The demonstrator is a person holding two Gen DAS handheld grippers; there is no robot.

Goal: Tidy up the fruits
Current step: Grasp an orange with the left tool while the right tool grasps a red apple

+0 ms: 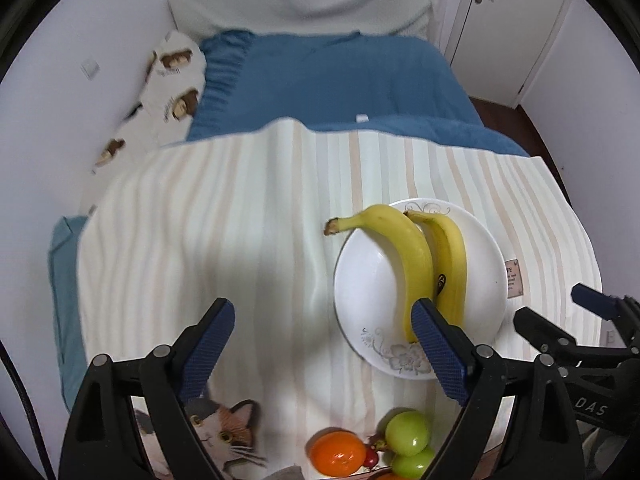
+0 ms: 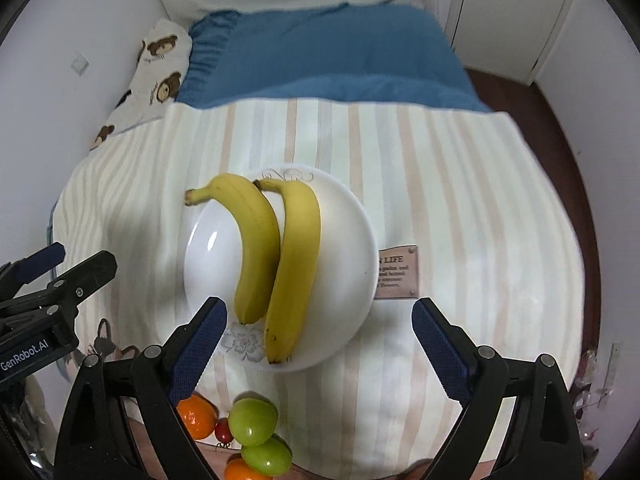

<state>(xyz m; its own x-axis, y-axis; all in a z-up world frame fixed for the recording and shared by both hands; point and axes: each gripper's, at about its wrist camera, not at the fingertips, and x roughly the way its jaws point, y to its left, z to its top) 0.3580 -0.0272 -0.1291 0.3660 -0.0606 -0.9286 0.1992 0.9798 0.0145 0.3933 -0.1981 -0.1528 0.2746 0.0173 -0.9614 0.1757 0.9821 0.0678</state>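
our left gripper and right gripper both wide apart, holding nothing, two bananas on the plate, nearer us two green fruits, two oranges

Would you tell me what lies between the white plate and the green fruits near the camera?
Only bare striped cloth lies between the plate and green fruits, clearest in the right wrist view.

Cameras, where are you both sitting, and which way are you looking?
Left wrist view: sits on the left tongs, facing forward over the bed at the plate and bananas; its own open fingers show, the right tongs at the right edge.
Right wrist view: sits on the right tongs, above the plate; its open fingers show, the left tongs at left.
Both share plate, bananas, green fruits, orange.
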